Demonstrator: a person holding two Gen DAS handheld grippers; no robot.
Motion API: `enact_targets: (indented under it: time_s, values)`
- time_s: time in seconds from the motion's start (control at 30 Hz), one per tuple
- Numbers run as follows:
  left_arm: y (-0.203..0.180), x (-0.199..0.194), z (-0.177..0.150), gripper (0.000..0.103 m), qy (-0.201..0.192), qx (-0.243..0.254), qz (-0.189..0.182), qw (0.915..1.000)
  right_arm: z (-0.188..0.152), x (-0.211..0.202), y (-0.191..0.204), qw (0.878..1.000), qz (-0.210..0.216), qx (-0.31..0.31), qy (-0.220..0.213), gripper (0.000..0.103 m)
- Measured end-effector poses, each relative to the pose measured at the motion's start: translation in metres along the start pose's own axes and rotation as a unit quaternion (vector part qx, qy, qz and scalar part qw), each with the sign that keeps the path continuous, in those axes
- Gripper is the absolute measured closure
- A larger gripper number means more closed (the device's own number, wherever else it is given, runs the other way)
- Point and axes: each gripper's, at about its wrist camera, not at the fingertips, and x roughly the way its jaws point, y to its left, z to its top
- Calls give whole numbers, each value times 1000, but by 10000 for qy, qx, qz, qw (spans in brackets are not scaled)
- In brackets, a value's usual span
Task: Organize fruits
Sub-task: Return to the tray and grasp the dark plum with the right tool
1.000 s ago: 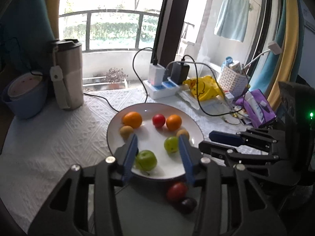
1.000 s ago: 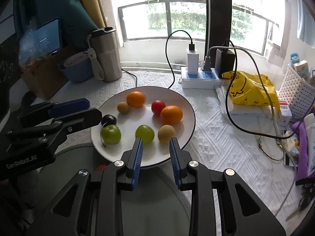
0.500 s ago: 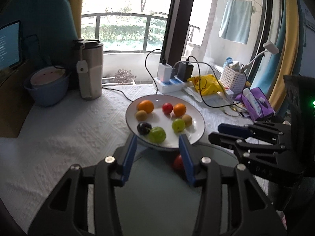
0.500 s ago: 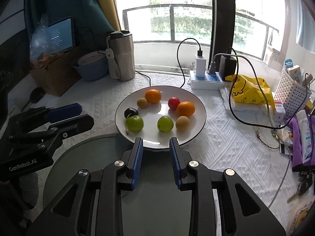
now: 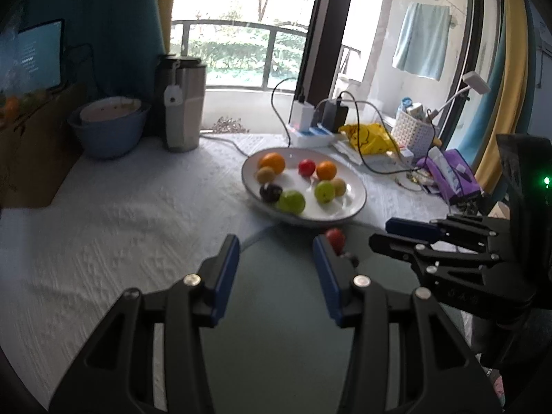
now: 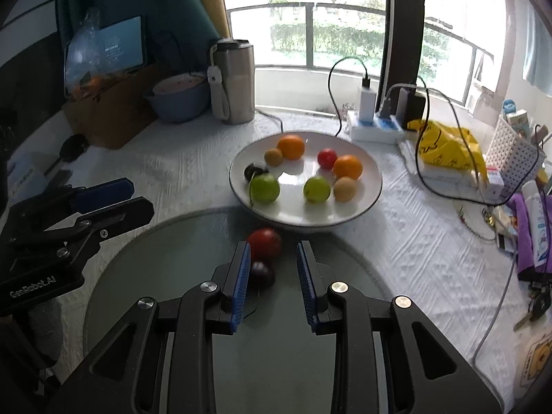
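White tablecloth, plate point(image 6: 374, 186) full of fruit, both the left gripper point(image 5: 276, 269) and right gripper point(image 6: 272, 272) spread wide, gripping nothing.

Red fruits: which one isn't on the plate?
The red fruit on the grey mat, just ahead of the right gripper beside a dark fruit. The other red one sits on the white plate.

Only thing I can read is "GenRobot.AI" on my left gripper point(image 6: 103, 203) body (tablet point(image 6: 119, 48) text's too blurry).
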Motion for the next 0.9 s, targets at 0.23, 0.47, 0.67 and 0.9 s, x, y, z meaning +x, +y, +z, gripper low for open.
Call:
enact_targets:
  time_s: [0.23, 0.47, 0.67, 0.9]
  values:
    - [8, 4, -21, 56, 173, -99, 62, 9998, -11, 18, 2, 9998, 47, 49, 196, 67]
    - [16, 12, -29, 56, 267, -206, 217, 9992, -13, 37, 5, 9992, 107, 32, 376, 67]
    - [16, 19, -30, 56, 357, -218, 291, 9987, -14, 46, 5, 9986, 208, -46, 489, 67]
    - [4, 27, -28, 45, 457, -123, 329, 9983, -19, 35, 1, 9988, 332, -113, 350, 73]
